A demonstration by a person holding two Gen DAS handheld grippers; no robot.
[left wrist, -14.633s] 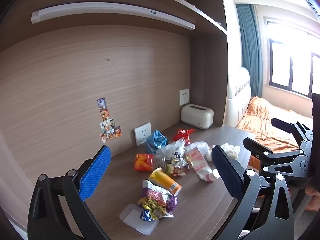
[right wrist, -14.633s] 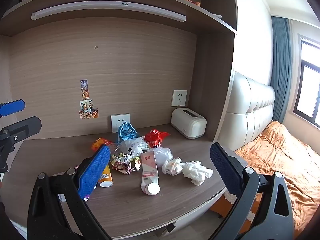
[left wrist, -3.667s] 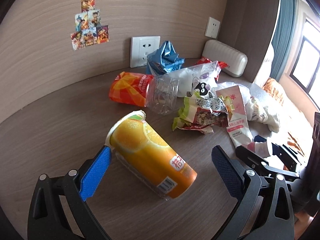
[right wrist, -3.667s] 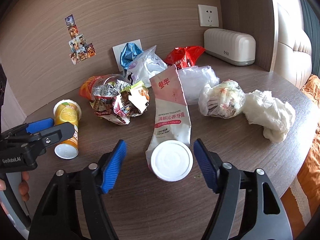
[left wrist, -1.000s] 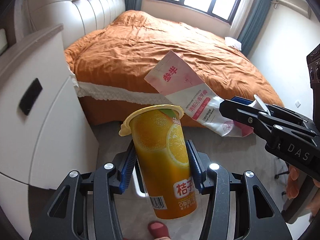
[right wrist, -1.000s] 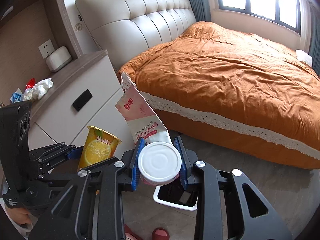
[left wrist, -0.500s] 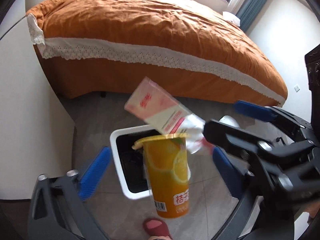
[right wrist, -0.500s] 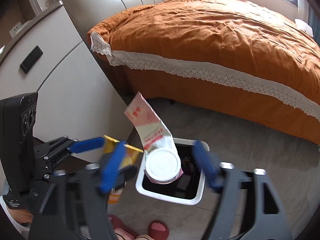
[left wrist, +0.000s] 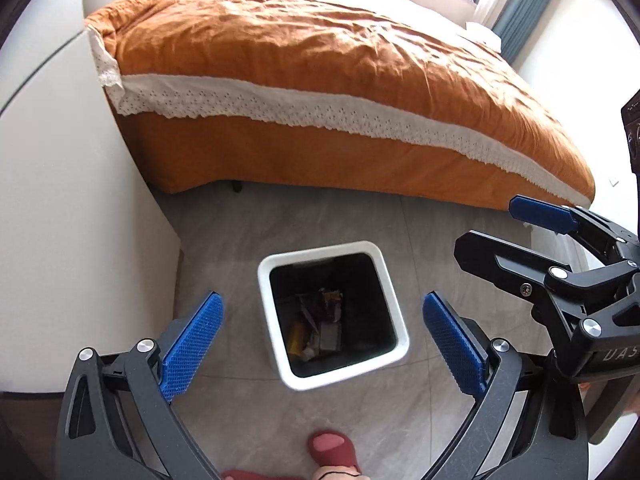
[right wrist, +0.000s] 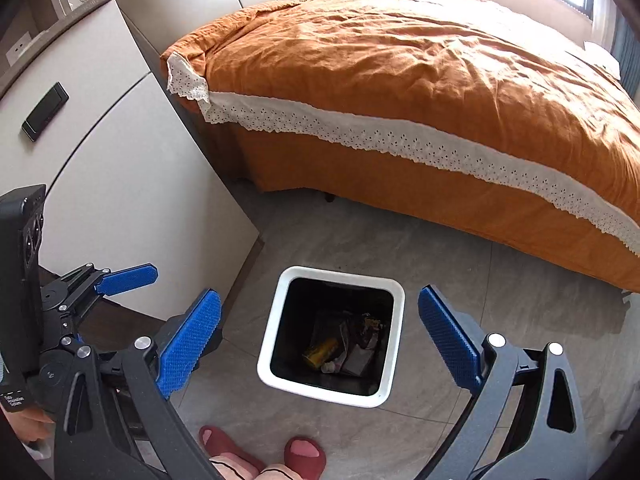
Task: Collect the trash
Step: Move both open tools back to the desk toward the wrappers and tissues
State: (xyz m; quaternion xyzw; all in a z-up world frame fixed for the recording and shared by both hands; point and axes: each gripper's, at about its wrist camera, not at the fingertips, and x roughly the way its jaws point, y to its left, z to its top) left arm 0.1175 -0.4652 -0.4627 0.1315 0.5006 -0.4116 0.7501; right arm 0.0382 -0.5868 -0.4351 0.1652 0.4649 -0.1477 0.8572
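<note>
A square white trash bin (left wrist: pixel 394 304) (right wrist: pixel 396 344) with a black inside stands on the grey floor right below both grippers. Down in it lie the orange juice cup (right wrist: pixel 320 350) (left wrist: pixel 296 338), the pink-and-white pouch (right wrist: pixel 358 360) and other wrappers. My left gripper (left wrist: pixel 323 344) hangs above the bin, wide open, nothing between its blue pads. My right gripper (right wrist: pixel 320 346) hangs likewise above the bin, open and empty. The right gripper (left wrist: pixel 560 248) shows at the right edge of the left wrist view; the left gripper (right wrist: pixel 104 292) shows at the left of the right wrist view.
A bed with an orange cover (left wrist: pixel 320 60) (right wrist: pixel 420 60) and white lace trim fills the back. A white cabinet (left wrist: pixel 60 200) (right wrist: pixel 100 160) stands at the left, close to the bin. A person's feet in red slippers (left wrist: pixel 332 446) (right wrist: pixel 304 452) are in front of the bin.
Both grippers have sunk toward the bin and opened. The juice cup and the pink pouch dropped from the jaws and now lie in the bin.
</note>
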